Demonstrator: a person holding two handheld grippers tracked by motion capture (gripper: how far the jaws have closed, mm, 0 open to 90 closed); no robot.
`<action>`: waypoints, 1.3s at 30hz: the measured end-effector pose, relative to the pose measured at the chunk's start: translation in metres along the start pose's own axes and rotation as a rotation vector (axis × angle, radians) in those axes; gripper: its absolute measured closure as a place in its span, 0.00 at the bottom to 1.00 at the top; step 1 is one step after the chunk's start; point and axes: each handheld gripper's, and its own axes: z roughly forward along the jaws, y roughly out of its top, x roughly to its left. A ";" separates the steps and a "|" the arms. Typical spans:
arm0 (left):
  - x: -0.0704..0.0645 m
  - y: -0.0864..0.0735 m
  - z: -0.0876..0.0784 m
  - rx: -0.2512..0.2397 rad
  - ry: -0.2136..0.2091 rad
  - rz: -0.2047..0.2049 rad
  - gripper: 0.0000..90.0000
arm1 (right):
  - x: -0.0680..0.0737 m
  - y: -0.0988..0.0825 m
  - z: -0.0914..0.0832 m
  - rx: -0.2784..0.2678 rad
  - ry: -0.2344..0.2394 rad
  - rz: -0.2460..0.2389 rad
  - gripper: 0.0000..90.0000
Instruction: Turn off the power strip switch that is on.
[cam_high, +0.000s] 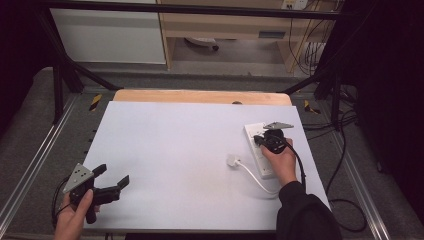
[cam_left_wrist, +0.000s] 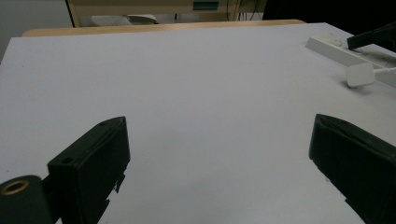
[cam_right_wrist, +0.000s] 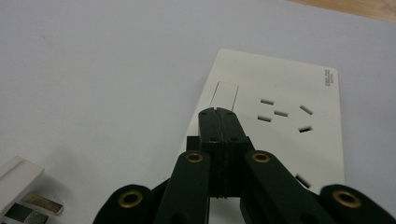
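The white power strip (cam_high: 261, 150) sits at the right of the high view, near the worktop's (cam_high: 170, 150) right edge, with its plug (cam_high: 233, 161) lying loose just left of it, prongs showing at the lower left of the right gripper view. The right tongs (cam_right_wrist: 218, 116) are pinched fully together with nothing between them, tips hovering at or on the strip's rocker switch (cam_right_wrist: 225, 95) — I honestly can't tell if they're touching it. The left tongs (cam_high: 112, 176) are spread wide and empty, down at the lower left of the high view, well apart from everything.

What could go wrong: I'd guess the strip is light and unanchored, so a push on the switch could just skate it across that smooth white surface, or the closed tips could slip off the rocker.

Surface is a plain white sheet over a wooden board (cam_high: 200, 96). Behind it — dark metal frame, grey floor, cables (cam_high: 310, 55) hanging at upper right.
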 end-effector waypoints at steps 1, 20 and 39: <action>0.000 0.000 0.000 0.000 0.000 0.000 0.06 | 0.000 0.000 0.000 -0.005 0.000 0.000 1.00; 0.000 0.000 0.001 0.002 0.001 -0.002 0.06 | 0.002 0.006 -0.007 -0.049 0.005 0.009 1.00; 0.000 0.000 0.001 0.003 0.001 -0.002 0.06 | 0.005 0.012 -0.015 -0.099 0.021 0.030 0.93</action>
